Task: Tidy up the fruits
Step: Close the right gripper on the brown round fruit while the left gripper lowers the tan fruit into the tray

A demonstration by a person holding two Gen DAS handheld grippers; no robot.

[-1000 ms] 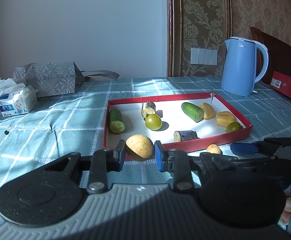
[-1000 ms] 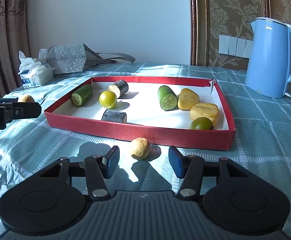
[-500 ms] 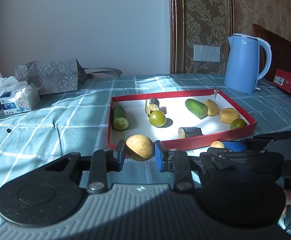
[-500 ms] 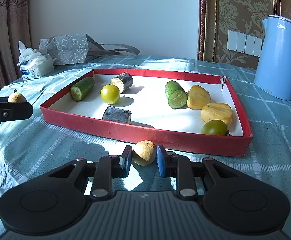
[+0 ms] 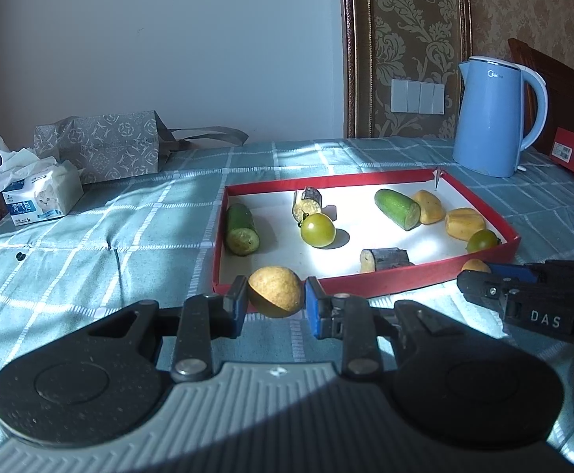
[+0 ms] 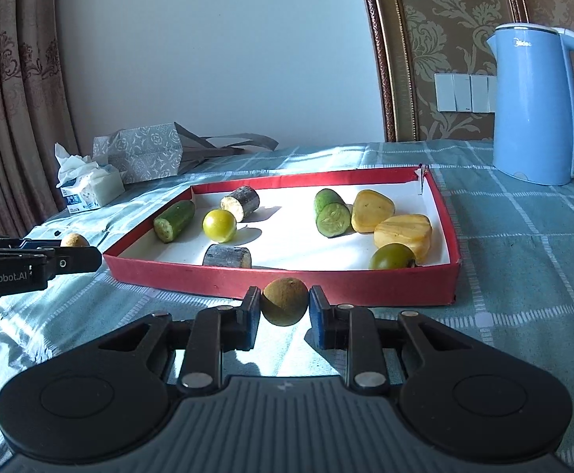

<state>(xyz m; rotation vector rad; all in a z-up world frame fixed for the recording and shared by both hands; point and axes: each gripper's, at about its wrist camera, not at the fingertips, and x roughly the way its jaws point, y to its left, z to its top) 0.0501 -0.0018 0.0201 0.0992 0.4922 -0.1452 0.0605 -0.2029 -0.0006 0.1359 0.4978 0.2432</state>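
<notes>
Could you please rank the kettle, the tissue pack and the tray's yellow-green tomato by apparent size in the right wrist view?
1. Kettle, largest.
2. Tissue pack.
3. Tomato, smallest, though it sits nearer the camera than the other two.

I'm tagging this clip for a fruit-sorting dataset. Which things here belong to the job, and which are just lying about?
Job:
- red shallow cardboard tray
- round tan fruit in left gripper
- round brown fruit in right gripper

Lying about:
- light blue electric kettle
- grey patterned paper bag
- white tissue pack
</notes>
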